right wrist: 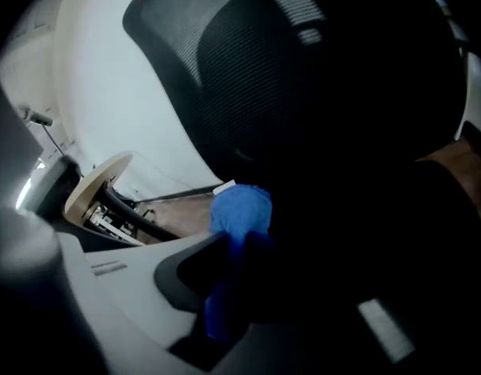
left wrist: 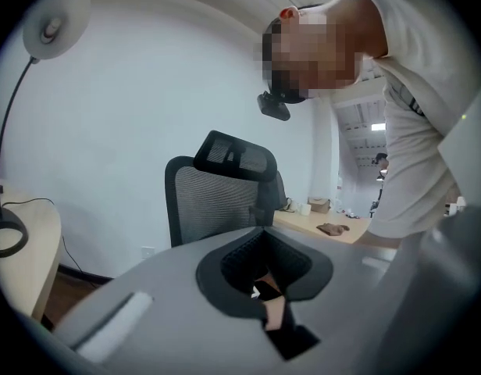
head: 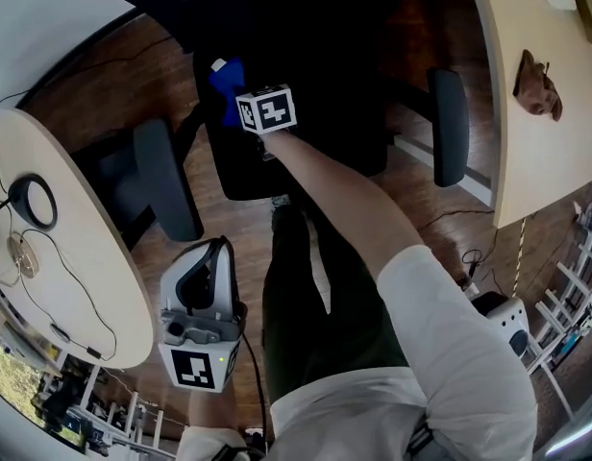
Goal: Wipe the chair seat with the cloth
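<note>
In the head view, the black chair seat lies ahead of me, dark and partly hidden by my outstretched right arm. My right gripper is shut on a blue cloth, which rests at the seat's far left part. In the right gripper view the cloth bulges out from between the jaws of that gripper, with the dark seat and mesh backrest beyond. My left gripper is held low near my body, away from the chair. It looks shut with nothing in it and faces the mesh chair back.
Two black armrests flank the seat. A curved desk with a ring-shaped lamp base and cables stands at the left. Another desk with a brown object is at the right. The wooden floor shows around the chair.
</note>
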`<state>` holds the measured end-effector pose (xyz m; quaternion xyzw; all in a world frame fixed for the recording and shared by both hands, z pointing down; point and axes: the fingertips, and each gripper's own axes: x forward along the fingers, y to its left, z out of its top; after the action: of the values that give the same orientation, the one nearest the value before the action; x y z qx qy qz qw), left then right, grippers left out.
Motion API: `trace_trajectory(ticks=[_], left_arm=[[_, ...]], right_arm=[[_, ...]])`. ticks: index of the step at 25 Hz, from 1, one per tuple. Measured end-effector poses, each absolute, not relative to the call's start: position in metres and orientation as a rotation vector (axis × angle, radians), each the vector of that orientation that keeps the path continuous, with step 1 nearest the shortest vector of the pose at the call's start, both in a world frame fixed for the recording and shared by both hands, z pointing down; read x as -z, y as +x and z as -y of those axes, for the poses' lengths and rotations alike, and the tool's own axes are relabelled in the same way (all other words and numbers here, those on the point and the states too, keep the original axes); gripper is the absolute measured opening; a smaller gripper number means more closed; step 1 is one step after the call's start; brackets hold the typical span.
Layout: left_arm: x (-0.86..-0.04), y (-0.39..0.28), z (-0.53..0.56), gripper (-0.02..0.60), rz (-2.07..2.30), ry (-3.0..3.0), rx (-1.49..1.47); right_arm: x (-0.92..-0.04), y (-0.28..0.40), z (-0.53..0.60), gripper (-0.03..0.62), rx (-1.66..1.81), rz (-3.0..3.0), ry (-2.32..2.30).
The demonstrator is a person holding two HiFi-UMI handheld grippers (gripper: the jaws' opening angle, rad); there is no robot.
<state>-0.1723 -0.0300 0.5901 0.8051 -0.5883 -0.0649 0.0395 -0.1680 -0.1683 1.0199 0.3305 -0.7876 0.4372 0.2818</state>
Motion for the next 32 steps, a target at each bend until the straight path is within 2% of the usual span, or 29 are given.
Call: trace_trajectory(ticks=[4,8,11,19,23,25,27,32], left_arm=[[-0.597,-0.186,0.025,0.152,1.832,2.433,0.177],[-0.604,-0.194,0.016,0.152,1.839,2.414,0.171],[-0.603,-0.193,0.016,0.152,1.827,2.418,0.172],[-0.589,-0.170,0.034,0.152,1.754,2.488,0.211],[-0.589,-0.155,0.041,0.152,1.709,2.516,0.226],[-0.592,-0.150,0.042,0.152,1.702,2.501,0.243],[-0.589,-0.145,0.042,0.152,1.695,2.536,0.230],[-0.586,-0.145,0.037,0.152,1.699,2.511,0.215]], right_arm=[[-1.049,-0.223,0.134,0.077,-1.088,2.051,0.826],[-1.060,-0.215,0.132,0.077,-1.070,2.061,0.822],[-1.072,-0.153,0.149,0.077,-0.960,2.029,0.875],[-1.078,0.092,0.197,0.075,-0.858,1.792,1.185],[-1.068,0.165,0.201,0.076,-0.901,1.673,1.350],[-1.064,0.165,0.199,0.077,-0.939,1.690,1.365],[-1.055,0.131,0.192,0.076,-0.975,1.783,1.308],[-1.030,-0.025,0.141,0.077,-1.118,2.067,1.071]])
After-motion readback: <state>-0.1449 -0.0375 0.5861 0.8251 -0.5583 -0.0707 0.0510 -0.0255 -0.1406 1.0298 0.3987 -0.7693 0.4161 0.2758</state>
